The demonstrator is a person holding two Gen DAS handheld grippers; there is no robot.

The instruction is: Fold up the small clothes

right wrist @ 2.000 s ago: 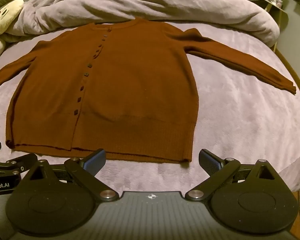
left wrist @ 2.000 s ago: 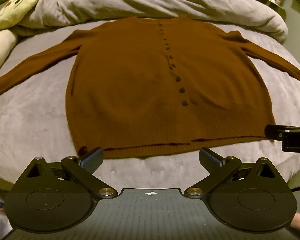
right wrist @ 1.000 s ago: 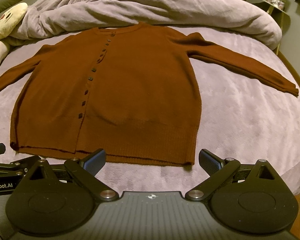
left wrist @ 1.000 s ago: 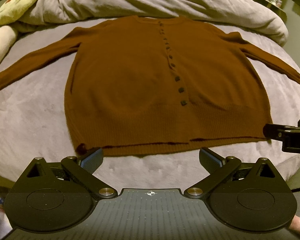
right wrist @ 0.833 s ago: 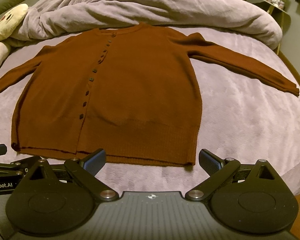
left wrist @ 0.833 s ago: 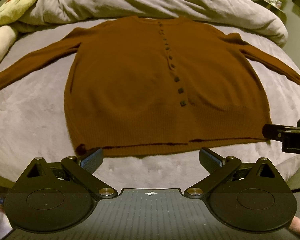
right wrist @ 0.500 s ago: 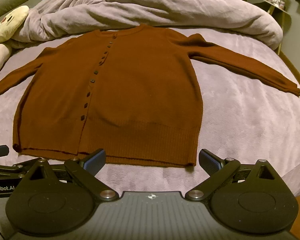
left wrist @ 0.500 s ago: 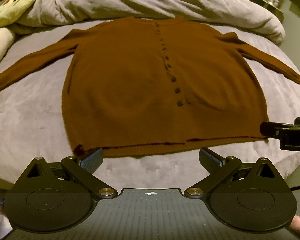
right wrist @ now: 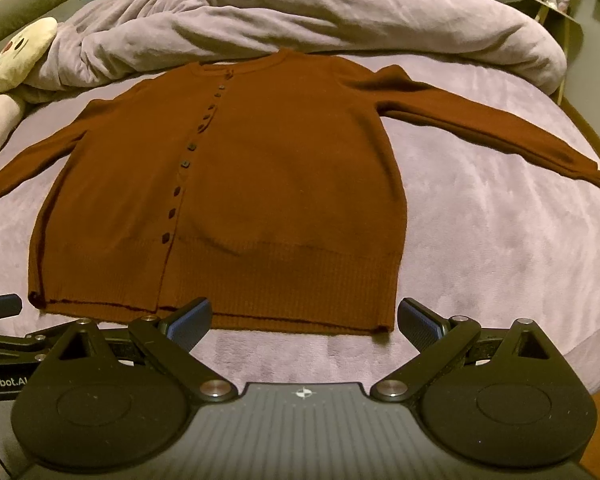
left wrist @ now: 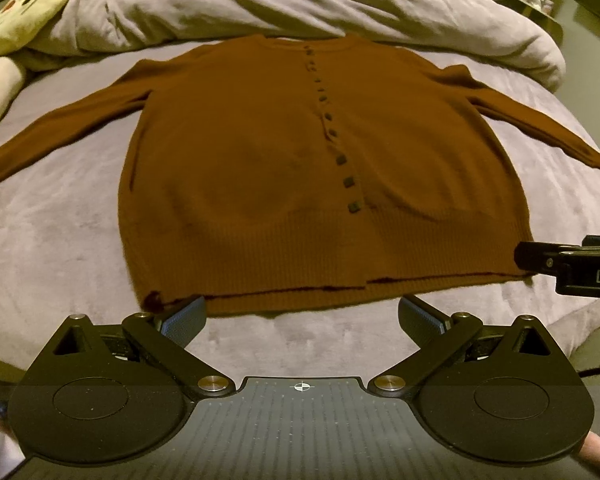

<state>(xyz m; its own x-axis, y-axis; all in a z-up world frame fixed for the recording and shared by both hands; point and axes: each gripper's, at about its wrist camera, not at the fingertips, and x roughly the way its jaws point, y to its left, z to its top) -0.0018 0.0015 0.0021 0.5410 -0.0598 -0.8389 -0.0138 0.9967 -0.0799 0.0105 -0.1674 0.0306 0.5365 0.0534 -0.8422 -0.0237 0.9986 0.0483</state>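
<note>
We find a brown cardigan (left wrist: 260,184) laid flat, front up, on a bed (left wrist: 48,232) covered in a grey-lilac sheet. It is buttoned; a row of dark buttons (left wrist: 342,160) runs from neckline to ribbed hem. Both sleeves lie spread outward on the sheet, the left sleeve (left wrist: 60,128) angled toward the left edge, the right sleeve (right wrist: 500,128) toward the right. The hem faces us, near the bed's front edge.

We note the left gripper (left wrist: 302,316) just short of the hem, its jaws spread wide and holding nothing. Its left finger (left wrist: 184,320) sits at the cardigan's lower left corner; we cannot tell whether it touches the cloth.

We note the right gripper (right wrist: 304,320) likewise set wide and empty, its fingers at the hem's right portion, the right finger (right wrist: 418,322) just beyond the lower right corner.

Behind the cardigan, a bunched duvet (right wrist: 300,16) lies across the bed. A cream plush toy (left wrist: 24,20) rests at the far left.
</note>
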